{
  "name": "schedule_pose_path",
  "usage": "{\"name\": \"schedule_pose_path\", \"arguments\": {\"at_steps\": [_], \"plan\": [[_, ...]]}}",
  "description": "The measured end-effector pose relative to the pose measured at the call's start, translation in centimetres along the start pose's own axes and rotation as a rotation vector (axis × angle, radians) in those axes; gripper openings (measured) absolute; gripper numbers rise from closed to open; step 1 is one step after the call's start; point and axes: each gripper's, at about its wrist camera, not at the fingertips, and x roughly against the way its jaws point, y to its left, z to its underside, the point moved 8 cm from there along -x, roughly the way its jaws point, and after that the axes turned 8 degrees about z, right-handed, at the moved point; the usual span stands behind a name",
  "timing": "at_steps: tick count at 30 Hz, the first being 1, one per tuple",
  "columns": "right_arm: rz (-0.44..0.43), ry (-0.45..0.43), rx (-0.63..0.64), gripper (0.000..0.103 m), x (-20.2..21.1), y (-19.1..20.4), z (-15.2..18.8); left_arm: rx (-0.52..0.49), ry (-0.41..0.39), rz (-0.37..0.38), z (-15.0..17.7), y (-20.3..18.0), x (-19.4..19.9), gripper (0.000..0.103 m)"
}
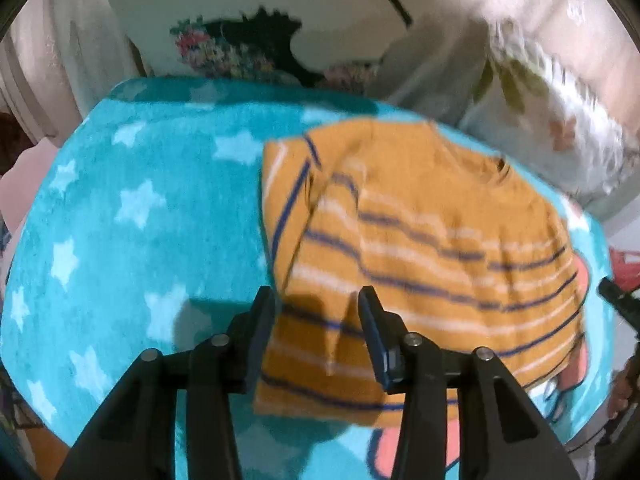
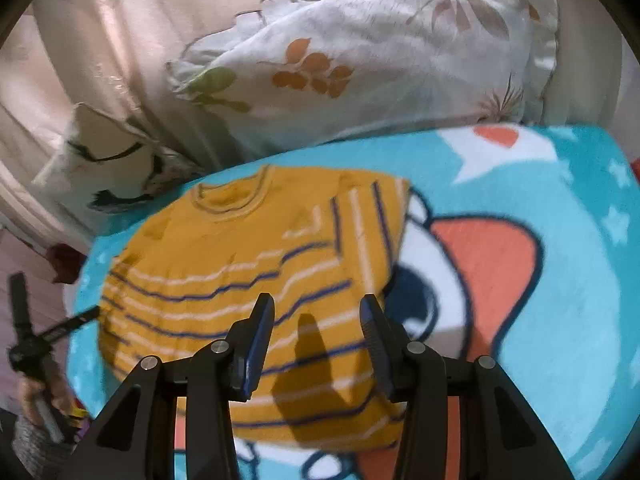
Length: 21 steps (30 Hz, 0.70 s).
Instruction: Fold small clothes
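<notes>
A small mustard-yellow shirt with navy and white stripes lies on a turquoise star-print blanket. Both sleeves are folded in over the body. My left gripper is open and empty, hovering above the shirt's lower left part. In the right wrist view the shirt lies collar away from me. My right gripper is open and empty above the shirt's lower right part. The left gripper shows at the left edge of that view; the right gripper's tip shows at the right edge of the left view.
The blanket carries a cartoon print in orange, white and navy. A floral white pillow and beige bedding lie behind it. Another printed pillow lies beyond the blanket's far edge.
</notes>
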Motion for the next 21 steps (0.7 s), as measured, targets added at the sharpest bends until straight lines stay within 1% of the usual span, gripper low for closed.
{"name": "schedule_pose_path", "arguments": {"at_steps": [2,3,5,6,7,10,11,13,15,16,19,21], "plan": [[-0.02,0.015,-0.006,0.049,-0.3,0.3,1.1,0.008,0.025,-0.046,1.0,0.8,-1.3,0.042],[-0.026,0.038,-0.009,0.049,-0.9,0.4,1.9,0.028,0.036,-0.044,1.2,1.2,-1.9,0.043],[-0.008,0.061,-0.009,0.049,-1.9,0.2,2.8,0.085,0.043,-0.022,1.5,2.2,-2.7,0.05],[0.013,0.068,-0.004,0.049,-2.3,-0.1,3.1,0.116,0.038,-0.018,1.5,2.8,-2.9,0.058],[0.051,0.08,0.007,0.049,-3.0,-0.6,3.5,0.14,0.037,-0.018,1.5,3.2,-3.0,0.064],[0.151,0.115,0.02,0.048,-4.2,-2.1,4.3,0.199,0.041,0.005,1.8,4.2,-3.3,0.07],[0.189,0.127,0.018,0.048,-4.3,-2.7,4.5,0.207,0.04,0.007,1.9,4.3,-3.2,0.07],[0.212,0.141,-0.003,0.048,-4.2,-3.6,4.6,0.209,0.039,-0.002,2.1,4.3,-2.5,0.07],[0.215,0.128,-0.018,0.048,-3.4,-3.8,4.4,0.203,0.033,-0.022,2.3,4.0,-1.7,0.07],[0.23,0.114,-0.012,0.048,-2.8,-3.9,4.2,0.2,0.027,-0.032,2.3,3.8,-1.0,0.07],[0.271,0.055,0.035,0.048,-0.6,-3.0,3.4,0.201,-0.009,-0.035,2.5,2.8,1.3,0.07],[0.276,0.016,0.073,0.048,0.6,-1.9,2.4,0.205,-0.029,-0.038,2.5,2.1,2.4,0.07]]}}
